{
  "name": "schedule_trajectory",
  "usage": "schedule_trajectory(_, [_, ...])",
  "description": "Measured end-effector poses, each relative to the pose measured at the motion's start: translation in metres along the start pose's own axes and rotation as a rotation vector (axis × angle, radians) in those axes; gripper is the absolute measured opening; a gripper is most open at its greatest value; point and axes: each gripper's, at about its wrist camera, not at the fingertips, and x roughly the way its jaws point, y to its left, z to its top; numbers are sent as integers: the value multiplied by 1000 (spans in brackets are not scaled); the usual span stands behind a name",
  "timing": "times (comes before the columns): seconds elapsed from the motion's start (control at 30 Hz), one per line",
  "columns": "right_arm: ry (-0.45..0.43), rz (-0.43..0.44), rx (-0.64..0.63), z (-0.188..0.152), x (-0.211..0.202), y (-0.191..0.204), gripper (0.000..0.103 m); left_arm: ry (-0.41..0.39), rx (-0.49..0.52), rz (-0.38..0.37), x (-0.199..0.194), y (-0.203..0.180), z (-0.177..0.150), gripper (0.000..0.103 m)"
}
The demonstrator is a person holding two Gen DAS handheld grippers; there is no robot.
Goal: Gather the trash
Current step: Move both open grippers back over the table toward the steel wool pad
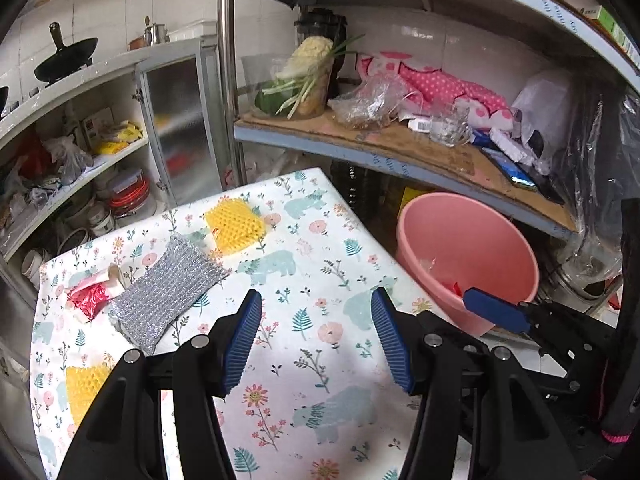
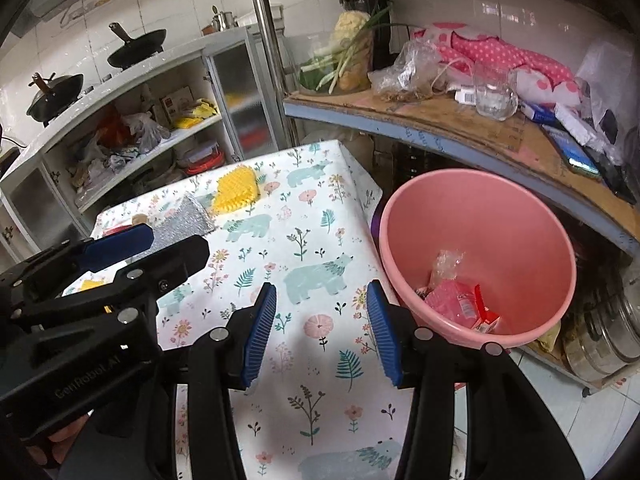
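Note:
A pink bucket [image 2: 476, 216] stands right of the table and holds pink and red wrappers [image 2: 460, 300]; it also shows in the left wrist view [image 1: 468, 240]. On the flowered tablecloth [image 1: 304, 280] lie a crumpled red and white wrapper [image 1: 90, 294], a silver scouring pad [image 1: 168, 288], a yellow foam net [image 1: 234, 222] and another yellow foam net [image 1: 84, 388]. My left gripper [image 1: 316, 340] is open and empty above the cloth. My right gripper [image 2: 322, 328] is open and empty near the bucket's rim.
A metal shelf [image 1: 400, 152] with jars, bags and pink cloth stands behind the bucket. An open cupboard [image 1: 80, 160] with dishes is at the far left. Steel pots [image 2: 600, 340] sit under the shelf.

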Motion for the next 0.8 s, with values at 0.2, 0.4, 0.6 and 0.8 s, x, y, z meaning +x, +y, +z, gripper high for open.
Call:
schedule_trajectory(0.2, [46, -11, -5, 7, 22, 4, 48, 53, -43, 38, 23, 22, 2, 56])
schedule_trajectory(0.4, [85, 6, -13, 12, 41, 14, 48, 122, -73, 72, 46, 43, 2, 56])
schedule_trajectory(0.6, [114, 9, -3, 15, 54, 17, 48, 170, -79, 75, 63, 52, 0, 56])
schedule_trajectory(0.8, [130, 12, -5, 19, 62, 21, 48, 205, -80, 81, 70, 58, 0, 56])
